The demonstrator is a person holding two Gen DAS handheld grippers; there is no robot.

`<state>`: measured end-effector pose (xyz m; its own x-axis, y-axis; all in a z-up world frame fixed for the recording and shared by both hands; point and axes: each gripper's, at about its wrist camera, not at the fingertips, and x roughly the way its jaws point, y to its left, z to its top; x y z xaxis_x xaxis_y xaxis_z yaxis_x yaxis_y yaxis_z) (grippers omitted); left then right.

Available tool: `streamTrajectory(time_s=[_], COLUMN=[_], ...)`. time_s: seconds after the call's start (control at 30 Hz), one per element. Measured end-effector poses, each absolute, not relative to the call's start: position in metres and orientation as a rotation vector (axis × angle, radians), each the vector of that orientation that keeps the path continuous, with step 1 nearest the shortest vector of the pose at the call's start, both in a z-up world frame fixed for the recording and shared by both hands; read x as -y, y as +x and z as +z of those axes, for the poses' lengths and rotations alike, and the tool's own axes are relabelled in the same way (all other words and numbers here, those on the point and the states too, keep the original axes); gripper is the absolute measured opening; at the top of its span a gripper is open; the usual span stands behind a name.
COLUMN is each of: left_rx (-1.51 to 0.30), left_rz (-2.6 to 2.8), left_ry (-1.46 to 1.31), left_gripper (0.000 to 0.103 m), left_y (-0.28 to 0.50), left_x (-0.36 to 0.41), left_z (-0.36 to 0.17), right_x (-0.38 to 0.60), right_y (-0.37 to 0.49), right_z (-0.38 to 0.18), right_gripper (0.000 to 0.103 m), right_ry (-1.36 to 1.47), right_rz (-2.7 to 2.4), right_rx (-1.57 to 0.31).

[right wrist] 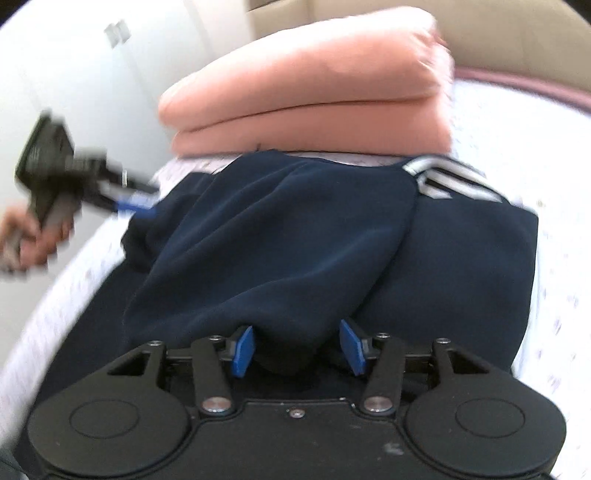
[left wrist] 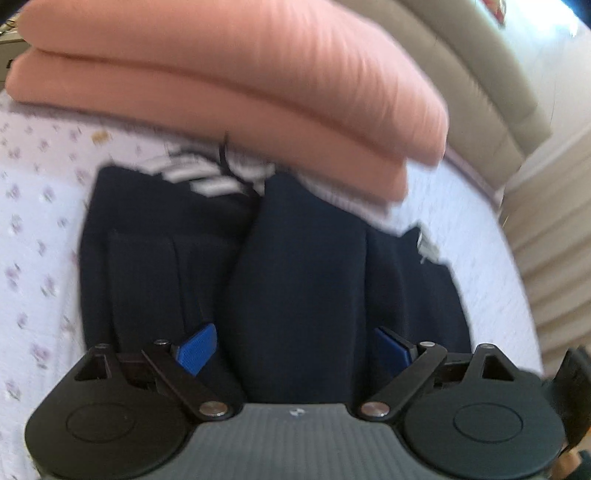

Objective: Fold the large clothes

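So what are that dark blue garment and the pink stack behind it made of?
The dark blue garment looks like a soft matte knit, maybe jersey or fleece: it drapes in rounded folds with no shine. The pink stack seems a thick ribbed fabric, going by its fine parallel lines and plump folded edges. Blur leaves both uncertain.

Ahead of me lies a pink folded blanket [left wrist: 229,74], doubled into 2 thick layers, resting on the bed sheet [left wrist: 33,206], which is white with small purple flowers. Behind it rises a beige padded headboard [left wrist: 491,74]. Off to one side I see a white wall [right wrist: 92,92] carrying a switch plate [right wrist: 117,32].
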<state>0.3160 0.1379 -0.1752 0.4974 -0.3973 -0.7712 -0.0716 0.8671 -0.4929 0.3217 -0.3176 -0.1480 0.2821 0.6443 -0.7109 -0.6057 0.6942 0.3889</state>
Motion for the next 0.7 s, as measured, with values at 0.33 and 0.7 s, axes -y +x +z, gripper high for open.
streamTrajectory(time_s=[0.33, 0.7], left_rx=[-1.103, -0.989], left_rz=[-0.191, -0.243], left_ry=[-0.499, -0.299], left_gripper=[0.092, 0.024], left_y=[0.308, 0.293], left_x=[-0.133, -0.097], left_z=[-0.207, -0.186], right_x=[0.367, 0.325], right_y=[0.304, 0.301], right_z=[-0.159, -0.165], right_gripper=[0.068, 0.013], right_ry=[0.454, 0.427], right_rz=[0.834, 0.666], right_rx=[-0.984, -0.951])
